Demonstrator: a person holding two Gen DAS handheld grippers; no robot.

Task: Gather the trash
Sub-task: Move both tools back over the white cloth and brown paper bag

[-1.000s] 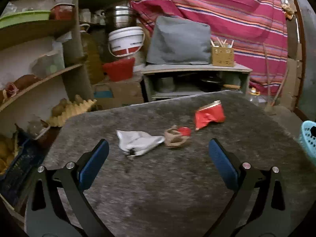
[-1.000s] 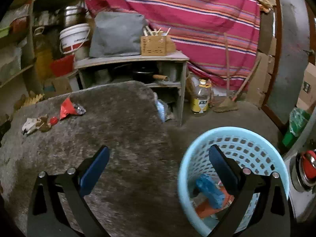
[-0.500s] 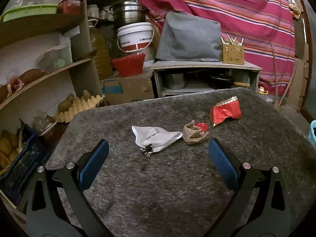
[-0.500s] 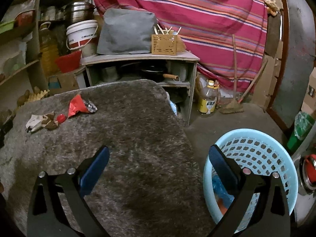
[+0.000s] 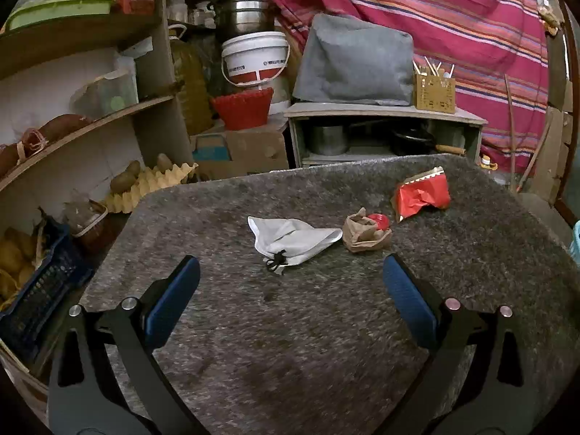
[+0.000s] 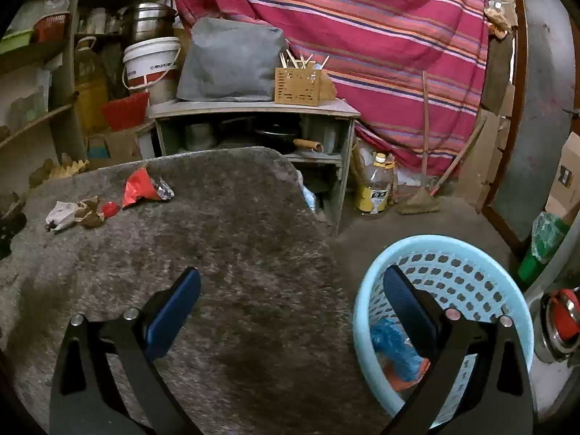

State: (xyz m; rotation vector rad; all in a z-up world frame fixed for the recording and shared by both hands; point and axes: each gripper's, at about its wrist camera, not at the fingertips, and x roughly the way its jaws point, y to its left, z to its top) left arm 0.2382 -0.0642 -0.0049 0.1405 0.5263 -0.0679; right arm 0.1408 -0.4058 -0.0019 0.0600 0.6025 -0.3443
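White bucket (image 5: 255, 58) above red basket (image 5: 243, 107); grey cushion (image 5: 353, 67), wooden holder (image 5: 434, 93) on low shelf (image 5: 384, 112); oil bottle (image 6: 373, 188) on floor.

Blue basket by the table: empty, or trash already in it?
Not empty. The blue basket holds a blue wrapper and something orange beneath it.

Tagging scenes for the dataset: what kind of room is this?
Probably a home storeroom or pantry-kitchen: shelves with potatoes on an egg tray, stacked pots and a bucket, an oil bottle on the floor.
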